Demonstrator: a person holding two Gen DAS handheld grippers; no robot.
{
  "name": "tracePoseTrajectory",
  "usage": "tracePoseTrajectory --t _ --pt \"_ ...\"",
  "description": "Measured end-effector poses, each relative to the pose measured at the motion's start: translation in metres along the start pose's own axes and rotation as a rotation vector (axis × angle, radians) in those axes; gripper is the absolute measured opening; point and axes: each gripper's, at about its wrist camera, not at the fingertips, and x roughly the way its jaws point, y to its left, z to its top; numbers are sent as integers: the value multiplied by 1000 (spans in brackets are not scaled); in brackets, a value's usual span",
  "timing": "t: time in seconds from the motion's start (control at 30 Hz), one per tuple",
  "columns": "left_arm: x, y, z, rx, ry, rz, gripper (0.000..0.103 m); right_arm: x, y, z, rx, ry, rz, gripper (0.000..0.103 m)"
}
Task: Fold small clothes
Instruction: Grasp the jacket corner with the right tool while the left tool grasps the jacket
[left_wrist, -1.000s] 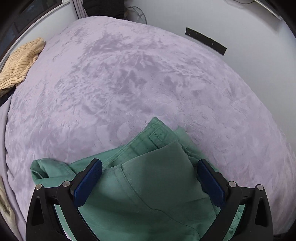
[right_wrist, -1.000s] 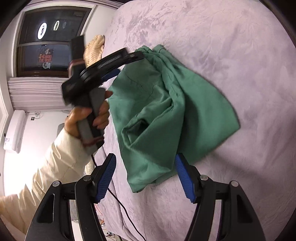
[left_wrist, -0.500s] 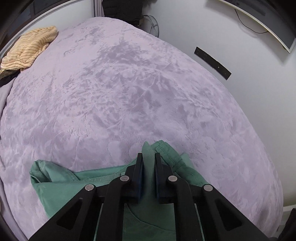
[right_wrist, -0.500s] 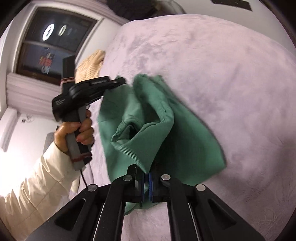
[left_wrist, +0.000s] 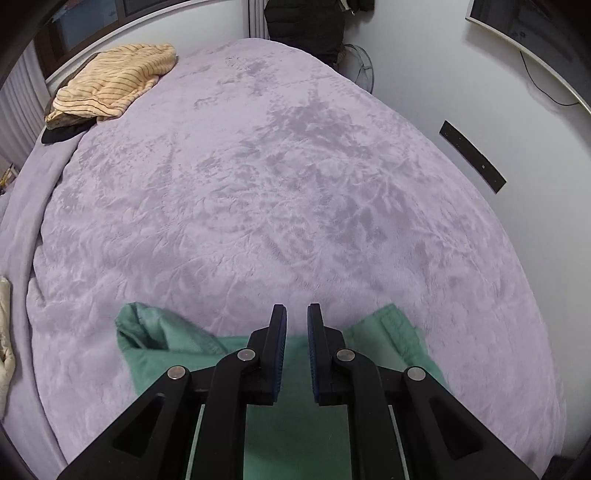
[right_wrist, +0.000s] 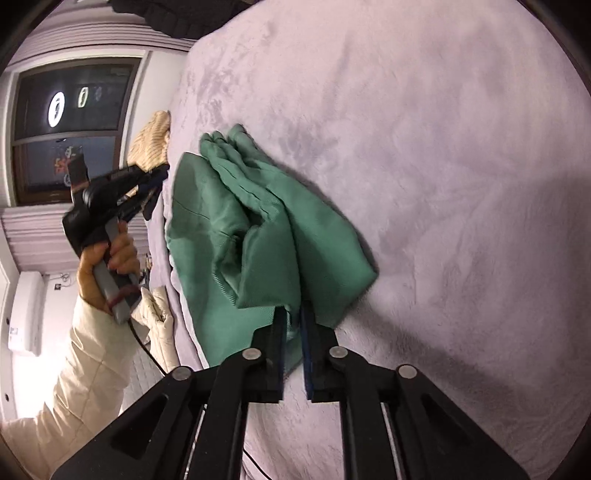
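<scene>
A green garment (right_wrist: 266, 236) lies bunched on the lilac plush blanket (left_wrist: 280, 177), near its edge. The right gripper (right_wrist: 293, 317) has a fold of the cloth's near hem between its narrow jaws, which have just been opening — whether the pads still press on the fabric I cannot tell. The left gripper (left_wrist: 296, 314) shows a narrow gap with nothing visible between its pads; the green cloth spreads under it (in the right wrist view its tip is at the garment's far edge). A striped yellow garment (left_wrist: 114, 83) sits at the blanket's far corner — well apart.
</scene>
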Motion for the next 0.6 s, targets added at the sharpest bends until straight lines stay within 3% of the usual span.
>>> tracePoseTrajectory --t 0.03,0.07,0.13,0.17,0.2,0.23,0.33,0.43,0.53,0.6 --pt "-6 4 -9 5 6 1 13 -1 5 4 -20 -4 10 38" --pt "-12 8 -20 8 14 5 13 5 9 11 -37 -2 14 55" --pt "-23 16 -43 -7 27 5 13 11 20 15 -75 13 15 55" --pt "-28 19 -54 -20 35 -2 13 12 21 17 -85 10 7 39" --pt "-33 22 -69 -36 48 -10 13 14 23 18 -84 6 -7 12" --pt "-37 24 -84 -47 60 -14 13 14 22 18 -70 -1 -20 8" --pt "-45 26 -127 -79 93 -13 13 6 13 8 11 -57 -30 4" --pt "-38 23 -176 -97 162 -30 13 6 -12 -10 108 -58 -80 4" --pt "-34 10 -206 -12 102 36 13 11 -40 -20 214 -3 -85 5" --pt "-36 8 -209 -4 88 59 13 -2 -34 -18 179 5 -157 8"
